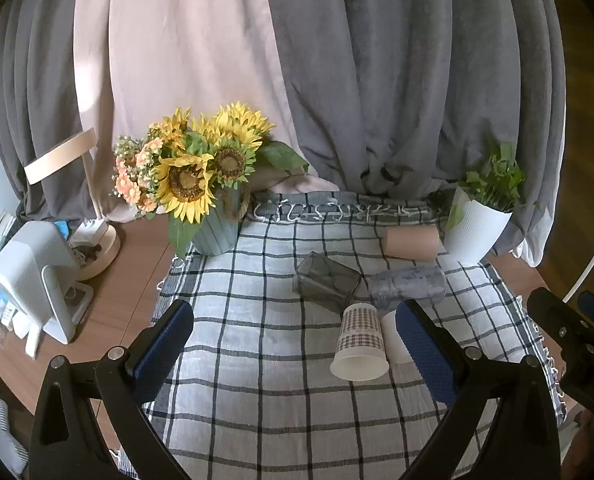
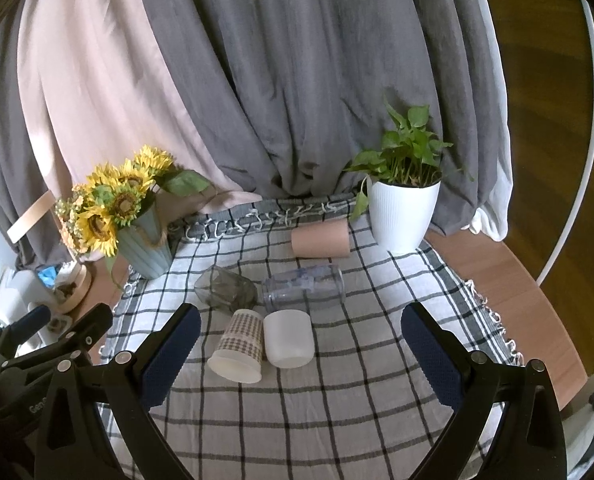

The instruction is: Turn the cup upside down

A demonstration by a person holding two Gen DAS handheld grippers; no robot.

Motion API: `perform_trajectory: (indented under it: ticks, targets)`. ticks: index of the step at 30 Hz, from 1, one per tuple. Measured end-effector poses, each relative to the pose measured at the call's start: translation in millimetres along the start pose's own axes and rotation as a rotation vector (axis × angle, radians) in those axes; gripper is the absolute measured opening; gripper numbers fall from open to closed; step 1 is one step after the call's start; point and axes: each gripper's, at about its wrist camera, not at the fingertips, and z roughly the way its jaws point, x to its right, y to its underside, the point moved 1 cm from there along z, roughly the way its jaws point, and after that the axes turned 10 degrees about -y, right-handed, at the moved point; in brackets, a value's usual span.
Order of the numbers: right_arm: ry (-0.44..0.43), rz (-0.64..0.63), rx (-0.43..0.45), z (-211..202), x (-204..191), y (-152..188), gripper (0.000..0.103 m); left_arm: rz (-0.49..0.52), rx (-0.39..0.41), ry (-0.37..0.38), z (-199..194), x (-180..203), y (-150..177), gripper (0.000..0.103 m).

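Several cups sit on the checked cloth (image 1: 257,400) (image 2: 337,420). A plaid paper cup (image 1: 359,342) (image 2: 239,346) stands upside down, wide rim on the cloth. A white plastic cup (image 1: 393,338) (image 2: 289,338) stands beside it, partly hidden behind my left gripper's right finger in the left wrist view. A smoky glass (image 1: 325,284) (image 2: 227,290), a clear glass (image 1: 409,286) (image 2: 305,286) and a pink cup (image 1: 411,242) (image 2: 321,242) lie on their sides. My left gripper (image 1: 297,344) is open and empty, near the plaid cup. My right gripper (image 2: 301,348) is open and empty, in front of the cups.
A sunflower vase (image 1: 213,228) (image 2: 145,252) stands at the cloth's back left. A white plant pot (image 1: 477,232) (image 2: 403,212) stands at the back right. A lamp (image 1: 97,240) and white devices (image 1: 37,276) are on the wooden table at left. Curtains hang behind.
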Motion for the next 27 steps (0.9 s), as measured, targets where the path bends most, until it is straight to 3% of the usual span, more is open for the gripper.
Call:
perform_trajectory:
  ticks: [27]
  targets:
    - [-0.001, -0.016, 0.015, -0.9, -2.0, -1.8, 0.101, -0.002, 0.012, -0.008, -1.9, -0.9, -0.8, 0.103]
